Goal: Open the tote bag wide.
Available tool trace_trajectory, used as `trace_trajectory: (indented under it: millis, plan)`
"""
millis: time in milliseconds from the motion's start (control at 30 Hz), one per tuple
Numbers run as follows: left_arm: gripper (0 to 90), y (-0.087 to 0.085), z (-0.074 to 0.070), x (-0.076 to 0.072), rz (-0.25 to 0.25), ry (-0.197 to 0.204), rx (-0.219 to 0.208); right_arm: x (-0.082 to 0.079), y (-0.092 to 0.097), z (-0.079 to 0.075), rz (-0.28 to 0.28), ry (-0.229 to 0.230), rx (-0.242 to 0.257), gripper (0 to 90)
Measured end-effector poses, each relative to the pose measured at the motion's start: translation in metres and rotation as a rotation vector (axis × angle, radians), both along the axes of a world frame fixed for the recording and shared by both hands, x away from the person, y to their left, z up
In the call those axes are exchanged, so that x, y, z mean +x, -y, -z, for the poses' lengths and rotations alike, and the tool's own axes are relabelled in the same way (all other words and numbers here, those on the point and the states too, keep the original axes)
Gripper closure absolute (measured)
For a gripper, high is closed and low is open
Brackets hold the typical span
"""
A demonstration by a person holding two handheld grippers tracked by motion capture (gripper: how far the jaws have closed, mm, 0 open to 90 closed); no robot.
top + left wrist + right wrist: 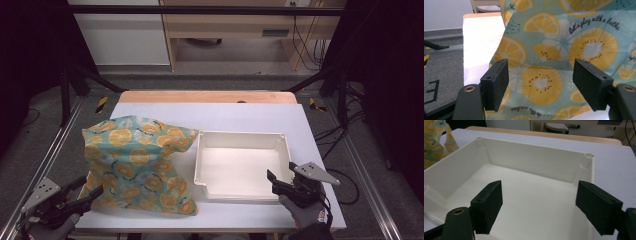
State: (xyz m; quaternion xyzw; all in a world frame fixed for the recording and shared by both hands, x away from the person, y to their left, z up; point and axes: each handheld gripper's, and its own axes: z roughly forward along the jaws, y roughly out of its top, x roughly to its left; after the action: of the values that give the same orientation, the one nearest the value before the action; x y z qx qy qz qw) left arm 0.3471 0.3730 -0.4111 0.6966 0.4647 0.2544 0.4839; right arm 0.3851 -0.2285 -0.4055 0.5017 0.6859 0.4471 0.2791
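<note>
High view: left tool point(86, 189) spread, empty | citrus-print cloth point(137, 162) lies crumpled just ahead of it, nearer this hand | right tool point(280, 181) spread, empty, at white tray point(202, 150) near rim | both on counter point(240, 115)

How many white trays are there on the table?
1. The white tray stands on the right half of the table, beside the orange-print cloth. The crumpled cloth might hide something under it.
</note>
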Motion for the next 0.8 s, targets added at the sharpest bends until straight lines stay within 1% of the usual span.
trace_trajectory:
  millis: [133,167,300,467,633,800]
  plan:
    - [28.9,0.001,-0.001,0.000,0.005,0.005,-0.005,0.000,-0.005,0.000,-0.017,-0.005,0.002,22.6]
    - [29.0,0.001,-0.002,0.000,0.008,0.007,-0.006,0.000,-0.009,0.001,-0.029,-0.007,0.007,24.2]
    - [29.1,0.002,-0.003,0.000,0.013,0.011,-0.015,-0.001,-0.016,0.000,-0.046,-0.003,0.004,26.1]
    - [29.2,0.001,-0.005,0.000,0.012,0.018,-0.023,-0.003,-0.031,-0.004,-0.080,0.019,0.021,28.9]
    - [29.3,0.001,-0.007,0.000,0.014,0.026,-0.018,-0.002,-0.041,-0.005,-0.109,0.021,0.023,29.4]
    - [29.7,0.002,-0.010,0.001,0.020,0.029,-0.026,-0.002,-0.047,-0.006,-0.122,0.021,0.025,30.2]
